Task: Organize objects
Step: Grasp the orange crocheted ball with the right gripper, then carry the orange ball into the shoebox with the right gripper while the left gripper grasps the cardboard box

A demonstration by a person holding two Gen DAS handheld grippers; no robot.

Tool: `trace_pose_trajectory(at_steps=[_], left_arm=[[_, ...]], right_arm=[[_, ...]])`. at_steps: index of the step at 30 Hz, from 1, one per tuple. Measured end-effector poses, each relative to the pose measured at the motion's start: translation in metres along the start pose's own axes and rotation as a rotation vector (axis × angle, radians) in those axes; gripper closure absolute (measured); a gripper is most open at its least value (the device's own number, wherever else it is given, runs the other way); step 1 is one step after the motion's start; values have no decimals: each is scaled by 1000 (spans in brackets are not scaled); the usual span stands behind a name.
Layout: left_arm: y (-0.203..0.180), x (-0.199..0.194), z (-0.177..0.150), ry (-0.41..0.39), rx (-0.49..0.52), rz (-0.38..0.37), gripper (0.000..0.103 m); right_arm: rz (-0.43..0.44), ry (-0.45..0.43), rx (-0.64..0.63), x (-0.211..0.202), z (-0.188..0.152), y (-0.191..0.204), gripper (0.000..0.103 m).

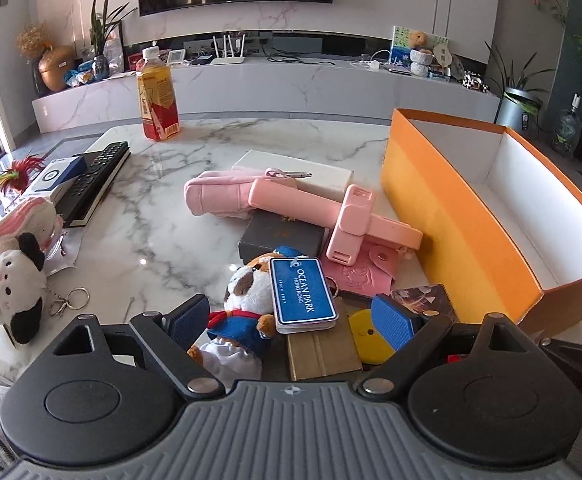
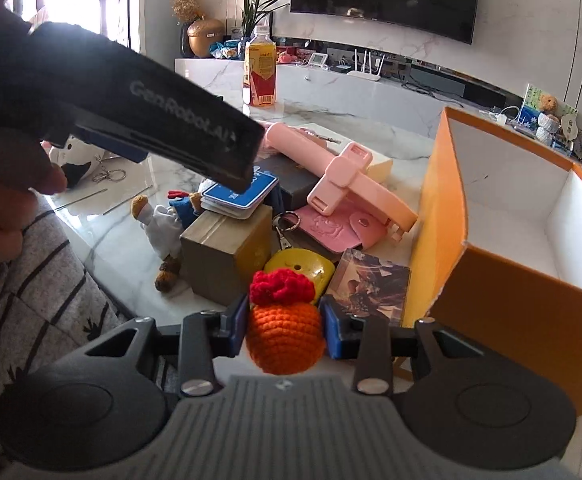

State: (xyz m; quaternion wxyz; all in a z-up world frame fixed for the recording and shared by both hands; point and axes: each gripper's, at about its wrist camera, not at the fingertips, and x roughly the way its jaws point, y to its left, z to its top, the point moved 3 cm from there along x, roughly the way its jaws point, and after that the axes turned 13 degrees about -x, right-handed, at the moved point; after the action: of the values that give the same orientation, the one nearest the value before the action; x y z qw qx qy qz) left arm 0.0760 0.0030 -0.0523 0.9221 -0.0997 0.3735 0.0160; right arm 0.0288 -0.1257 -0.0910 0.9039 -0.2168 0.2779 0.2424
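Nearest us, our right gripper [image 2: 284, 330] has its blue pads closed against the sides of an orange crocheted ball [image 2: 285, 338] topped with a red yarn tuft; the ball is squeezed between them. Our left gripper [image 1: 291, 322] is spread wide with nothing between its pads, hovering over the near end of the pile on the marble table [image 1: 163, 240].

Just beyond the left pads lies a plush dog [image 1: 247, 300] in a blue outfit, with a blue "Ocean Park" tag [image 1: 305, 296] resting across it and across the tan box [image 2: 223, 248] beside it. To the right of that box sit a yellow round item [image 2: 301, 270] and a small dark picture card [image 2: 371, 284], the card just beside the orange box's wall.

Farther in, a pink embossed pouch [image 2: 331, 228] with a snap lies under one end of a pink selfie stick [image 1: 331, 212], which rests across a dark grey box [image 1: 281, 234]. Behind those are a pink zip case [image 1: 219, 196] and a flat white box [image 1: 291, 170].

The open orange box [image 1: 443, 216] stands at the right of the pile, its white inside bare in both views.

Off to the left are a black-and-white plush keychain [image 1: 13, 288], a black remote [image 1: 95, 178] and a small blue-and-white carton [image 1: 57, 176]. At the far edge of the table stands a yellow drink bottle [image 1: 157, 96], upright.
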Motion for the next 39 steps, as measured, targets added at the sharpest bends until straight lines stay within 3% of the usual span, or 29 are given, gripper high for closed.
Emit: trace_pose_trajectory(at_steps=[6,11,17,19,20,21,22,31,39], left_arm=[[-6,12,-8,40,33,0,0],[-8,26,-10,92,22,1,0],[-19,26,-21,155,29,-48,2],[-26,32,-28,181,70,-28,6],[-29,36,-30,175,89,11,16],[-30,40,-31,164,101,58,31],[-30,44,-31,162,107,91,37],[-3,52,-22,199,-133,48,49],[4,42,-21,194,-168,55,50]], right_arm=[[4,-43,11,-15,1,-9,62],[12,-13,58,-13,-5,-18,62],[4,13,72,-9,-13,-30,62],[9,17,103,-8,-14,-36,62],[12,22,120,-7,-15,-39,62],[17,30,137,-5,-16,-41,62],[22,38,155,-4,-17,-43,62],[30,34,156,-4,-19,-42,62],[67,15,202,-7,-17,-48,62]])
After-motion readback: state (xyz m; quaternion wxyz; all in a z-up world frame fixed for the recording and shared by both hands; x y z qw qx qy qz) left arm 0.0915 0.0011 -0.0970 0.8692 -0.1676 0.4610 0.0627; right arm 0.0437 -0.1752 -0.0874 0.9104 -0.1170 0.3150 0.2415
